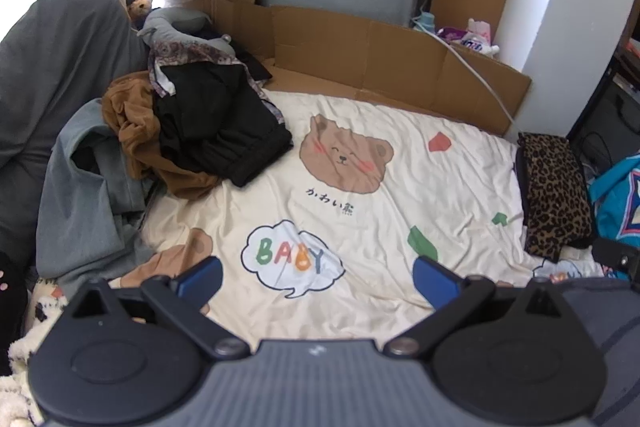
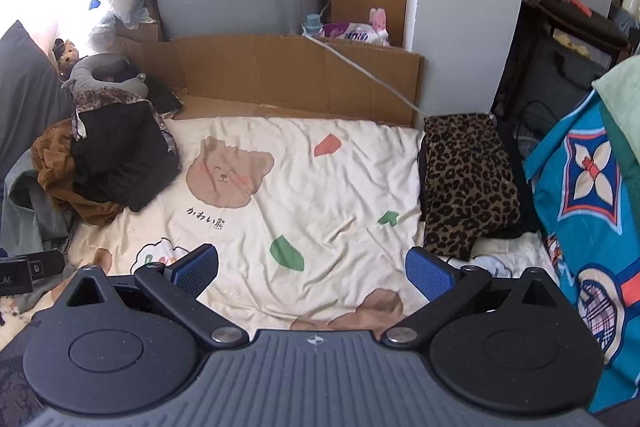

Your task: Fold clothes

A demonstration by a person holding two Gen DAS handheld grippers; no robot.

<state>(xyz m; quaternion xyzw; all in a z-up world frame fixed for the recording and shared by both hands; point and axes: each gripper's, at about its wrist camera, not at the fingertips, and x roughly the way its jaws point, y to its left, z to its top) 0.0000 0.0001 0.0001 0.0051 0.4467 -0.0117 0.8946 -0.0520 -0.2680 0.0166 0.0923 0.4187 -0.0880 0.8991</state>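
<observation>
Gaping empty, both hand-held grippers (image 1: 318,277) (image 2: 312,267) above cream sheet (image 1: 400,187), clothes pile (image 1: 192,131) well left.

Blue bag (image 2: 588,211) perhaps, edge-cropped.

Cream bear-print sheet (image 1: 400,219), leopard-print garment (image 2: 468,179), black (image 1: 224,131) & brown clothes (image 1: 132,131).

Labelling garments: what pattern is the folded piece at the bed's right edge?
Leopard print, tan with black spots: the folded garment, clearest in the right wrist view.
</observation>
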